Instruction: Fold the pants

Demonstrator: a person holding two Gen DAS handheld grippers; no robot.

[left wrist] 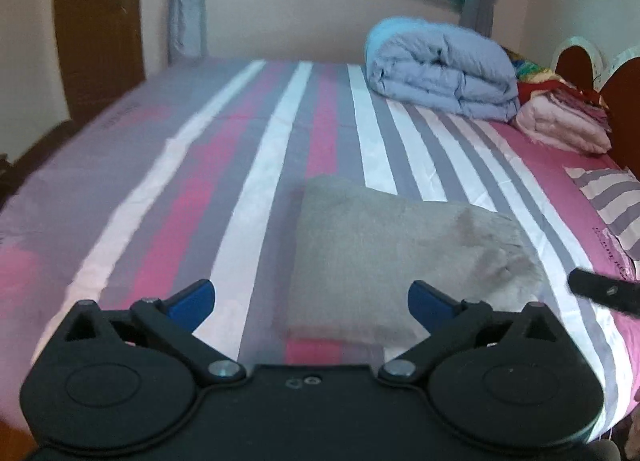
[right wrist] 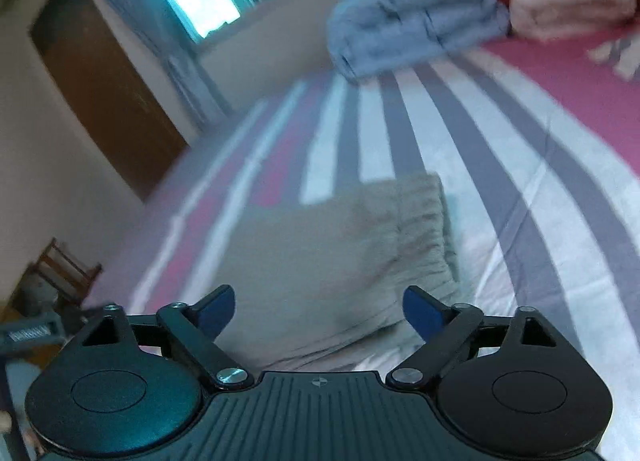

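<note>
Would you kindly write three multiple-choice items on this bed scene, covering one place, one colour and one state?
1. Where does the folded blue duvet lie?
A. at the far side of the bed, under the window
B. on the floor
C. on top of the pants

2. What colour are the pants?
A. black
B. grey-beige
C. red

3. How do the left gripper and right gripper stand?
A. both open, holding nothing
B. both shut on the pants
C. left shut, right open

Answers: 1 A, it rests on the striped bedsheet by the far wall; 2 B, the folded cloth is grey-beige in both views; 3 A, each pair of blue fingers stands apart, empty.
</note>
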